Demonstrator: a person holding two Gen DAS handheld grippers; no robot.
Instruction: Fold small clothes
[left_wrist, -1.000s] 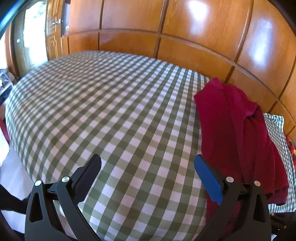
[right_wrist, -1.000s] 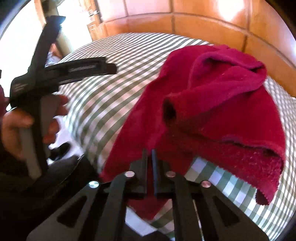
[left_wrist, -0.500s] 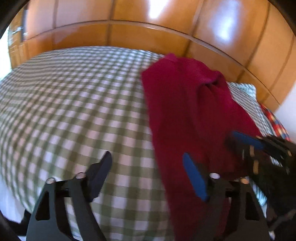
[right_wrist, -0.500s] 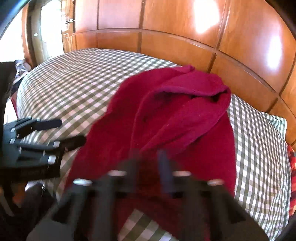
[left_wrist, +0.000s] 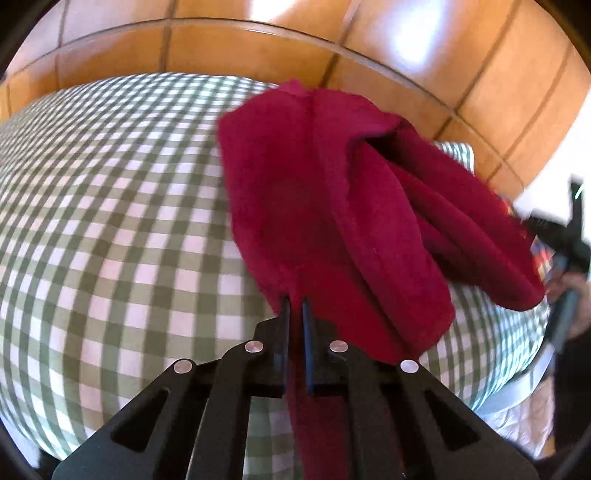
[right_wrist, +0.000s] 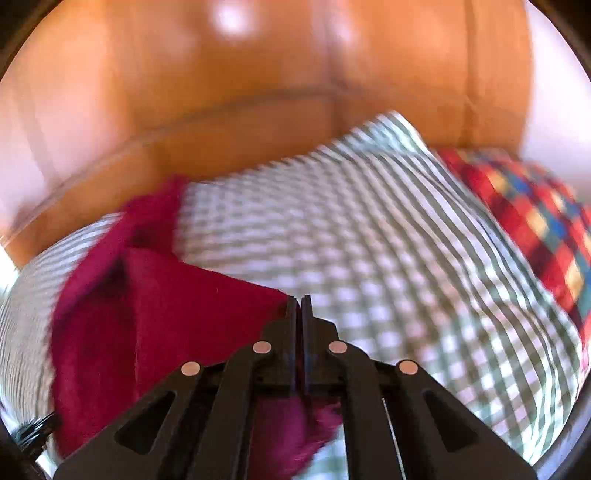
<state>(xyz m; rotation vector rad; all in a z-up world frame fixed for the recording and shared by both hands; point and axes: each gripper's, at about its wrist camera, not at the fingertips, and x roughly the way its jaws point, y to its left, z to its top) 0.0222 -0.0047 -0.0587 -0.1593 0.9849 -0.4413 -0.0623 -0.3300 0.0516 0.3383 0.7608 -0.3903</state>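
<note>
A dark red terry garment (left_wrist: 332, 206) lies bunched on the green-checked bed (left_wrist: 110, 221). My left gripper (left_wrist: 295, 306) is shut on its near edge, with red cloth hanging down between the jaws. In the right wrist view the garment (right_wrist: 166, 306) stretches to the left. My right gripper (right_wrist: 299, 302) is shut on its corner, and a tuft of cloth hangs under the fingers. The right gripper also shows, blurred, at the right edge of the left wrist view (left_wrist: 569, 236).
A wooden panelled headboard (left_wrist: 295, 44) runs along the far side of the bed. A green-checked pillow (right_wrist: 369, 221) and a red, blue and yellow plaid cloth (right_wrist: 535, 221) lie to the right. The bed's near edge drops off at the bottom left.
My left gripper has moved right to the garment and closed on its edge. My right gripper has swung right, still holding its corner, and the cloth is now stretched between the two.
</note>
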